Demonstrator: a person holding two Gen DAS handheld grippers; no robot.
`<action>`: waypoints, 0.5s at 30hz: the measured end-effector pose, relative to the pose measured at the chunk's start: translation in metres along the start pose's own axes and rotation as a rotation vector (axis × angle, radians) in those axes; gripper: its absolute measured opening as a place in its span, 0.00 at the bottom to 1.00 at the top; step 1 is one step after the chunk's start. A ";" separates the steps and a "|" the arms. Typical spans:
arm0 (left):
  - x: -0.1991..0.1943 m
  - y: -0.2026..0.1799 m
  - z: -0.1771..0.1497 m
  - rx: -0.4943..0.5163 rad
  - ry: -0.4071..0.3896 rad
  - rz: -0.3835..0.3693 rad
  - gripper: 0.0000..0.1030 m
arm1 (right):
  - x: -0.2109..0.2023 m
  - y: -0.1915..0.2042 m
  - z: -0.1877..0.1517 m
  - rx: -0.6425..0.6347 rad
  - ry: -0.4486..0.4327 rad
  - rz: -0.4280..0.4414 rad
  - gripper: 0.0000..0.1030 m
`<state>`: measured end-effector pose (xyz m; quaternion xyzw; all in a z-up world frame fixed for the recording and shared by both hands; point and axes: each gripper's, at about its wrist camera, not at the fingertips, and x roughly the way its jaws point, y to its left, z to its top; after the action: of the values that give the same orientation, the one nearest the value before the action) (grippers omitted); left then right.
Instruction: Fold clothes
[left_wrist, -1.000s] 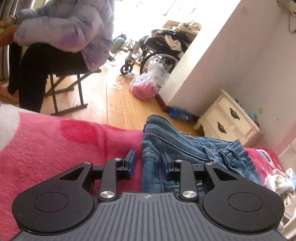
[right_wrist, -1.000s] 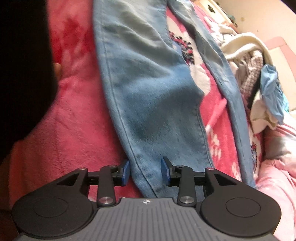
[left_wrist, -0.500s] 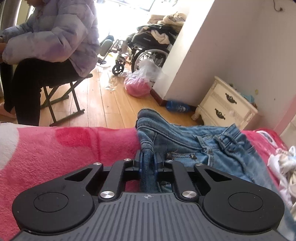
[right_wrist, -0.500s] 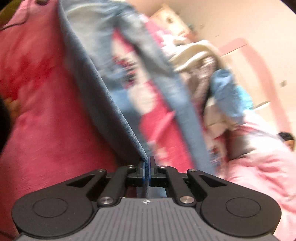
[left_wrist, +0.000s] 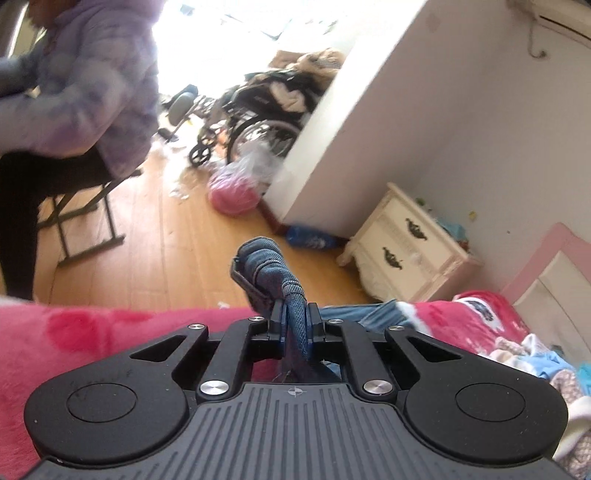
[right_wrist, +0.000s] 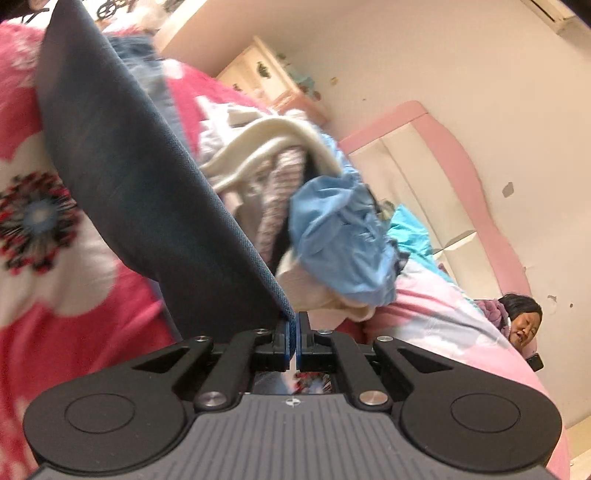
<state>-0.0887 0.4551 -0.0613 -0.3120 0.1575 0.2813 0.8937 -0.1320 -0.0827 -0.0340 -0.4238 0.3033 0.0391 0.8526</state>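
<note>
A pair of blue jeans lies over a pink flowered blanket (left_wrist: 92, 332) on the bed. My left gripper (left_wrist: 294, 314) is shut on the bunched waistband of the jeans (left_wrist: 273, 273), which sticks up past the fingertips. More denim (left_wrist: 354, 314) trails to the right behind the gripper. In the right wrist view, my right gripper (right_wrist: 294, 325) is shut on the hem edge of a jeans leg (right_wrist: 147, 192), which rises as a dark taut sheet up to the left. The rest of the jeans is hidden.
A heap of mixed clothes (right_wrist: 332, 221) sits on the bed right of the jeans. A cream nightstand (left_wrist: 406, 247), a white wall corner (left_wrist: 351, 129), a wheelchair (left_wrist: 258, 122) and a pink bag (left_wrist: 232, 192) stand on the wooden floor. One person sits on a folding chair (left_wrist: 85, 206); another lies at the bed's far end (right_wrist: 521, 317).
Both grippers went from open around the jeans to shut on them. Both have since lifted: the waistband is raised off the blanket and the leg hangs taut.
</note>
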 end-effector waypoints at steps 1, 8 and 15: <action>0.001 -0.010 0.001 0.015 -0.007 0.001 0.08 | 0.007 -0.006 0.000 0.014 0.003 0.007 0.02; 0.027 -0.073 -0.002 0.133 -0.017 0.035 0.08 | 0.053 -0.049 -0.002 0.109 0.021 0.055 0.02; 0.077 -0.140 -0.010 0.230 0.031 0.068 0.08 | 0.082 -0.070 -0.010 0.185 0.067 0.126 0.02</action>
<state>0.0552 0.3894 -0.0386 -0.2062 0.2132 0.2864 0.9110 -0.0474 -0.1503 -0.0349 -0.3244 0.3602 0.0503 0.8732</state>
